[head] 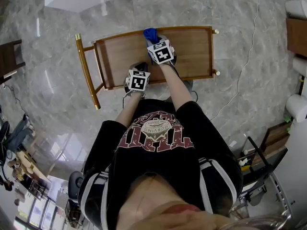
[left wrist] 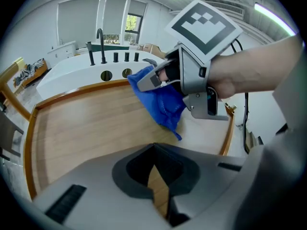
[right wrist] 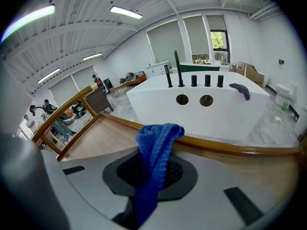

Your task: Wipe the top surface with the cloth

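Note:
A blue cloth [head: 150, 33] [right wrist: 156, 147] hangs from my right gripper [head: 152, 38] [right wrist: 153, 171], which is shut on it. It sits at the far rim of the wooden top surface [head: 192, 51], about mid-width. In the left gripper view the cloth [left wrist: 163, 104] droops from the right gripper [left wrist: 153, 78] and its lower end touches the wooden top surface [left wrist: 86, 128]. My left gripper [head: 140, 67] [left wrist: 154, 166] is at the near edge of the top, jaws shut with nothing between them, only a thin sliver of wood showing.
The top has a raised wooden rim [right wrist: 225, 147] and a gold handle bar [head: 86, 71] at its left end. A white counter with black taps [right wrist: 201, 104] stands just beyond it. A cable [head: 244, 66] lies on the marble floor at the right, and a chair [head: 268, 147] stands nearby.

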A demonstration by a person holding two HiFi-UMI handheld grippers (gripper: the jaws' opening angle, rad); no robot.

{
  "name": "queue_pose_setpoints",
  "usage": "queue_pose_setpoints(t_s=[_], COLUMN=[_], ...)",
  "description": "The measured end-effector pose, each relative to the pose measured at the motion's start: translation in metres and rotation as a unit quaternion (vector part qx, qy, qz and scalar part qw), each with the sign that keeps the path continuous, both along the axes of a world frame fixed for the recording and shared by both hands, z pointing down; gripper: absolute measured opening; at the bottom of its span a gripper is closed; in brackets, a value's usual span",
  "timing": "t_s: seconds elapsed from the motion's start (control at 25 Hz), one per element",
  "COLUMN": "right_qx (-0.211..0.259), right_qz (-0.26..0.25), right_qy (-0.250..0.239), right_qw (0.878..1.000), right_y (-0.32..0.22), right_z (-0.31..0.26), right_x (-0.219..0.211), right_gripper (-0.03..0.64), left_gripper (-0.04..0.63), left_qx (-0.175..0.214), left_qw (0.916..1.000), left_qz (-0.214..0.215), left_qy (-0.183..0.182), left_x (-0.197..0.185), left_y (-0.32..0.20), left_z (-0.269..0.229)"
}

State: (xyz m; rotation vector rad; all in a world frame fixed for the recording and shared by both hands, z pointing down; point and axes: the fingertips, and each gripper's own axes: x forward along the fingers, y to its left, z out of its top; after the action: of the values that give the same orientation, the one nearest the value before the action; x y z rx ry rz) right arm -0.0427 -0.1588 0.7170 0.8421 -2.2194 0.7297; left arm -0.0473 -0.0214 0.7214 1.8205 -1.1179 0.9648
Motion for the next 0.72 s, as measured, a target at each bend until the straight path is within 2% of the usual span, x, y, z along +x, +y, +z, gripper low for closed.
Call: queue_pose_setpoints(t_s=[0.24,0.48,0.72], right_qx=[0.003,0.001,0.001], right_qz=[-0.005,0.003,0.013], right_qy=[0.001,0.008,0.018], right_qw=[1.0,1.0,1.0], right_y=[-0.003,-0.004,-0.013], right_z=[-0.002,-0.001,0.003], right_x=[0.013,0.031,0.052], right_gripper=[0.058,0.058,0.058], left_gripper=[0.048,0.048,0.048], left_qx=[-0.006,-0.04,-0.039], left_qw=[0.9986,0.9984,0.9962], left_qz=[0.038,0.031,0.056], left_qy=[-0.036,-0.027,-0.055], left_x=[0.011,0.011,0.01], left_y=[0.003,0.002,0.001], left_z=[0.004,0.006,0.01])
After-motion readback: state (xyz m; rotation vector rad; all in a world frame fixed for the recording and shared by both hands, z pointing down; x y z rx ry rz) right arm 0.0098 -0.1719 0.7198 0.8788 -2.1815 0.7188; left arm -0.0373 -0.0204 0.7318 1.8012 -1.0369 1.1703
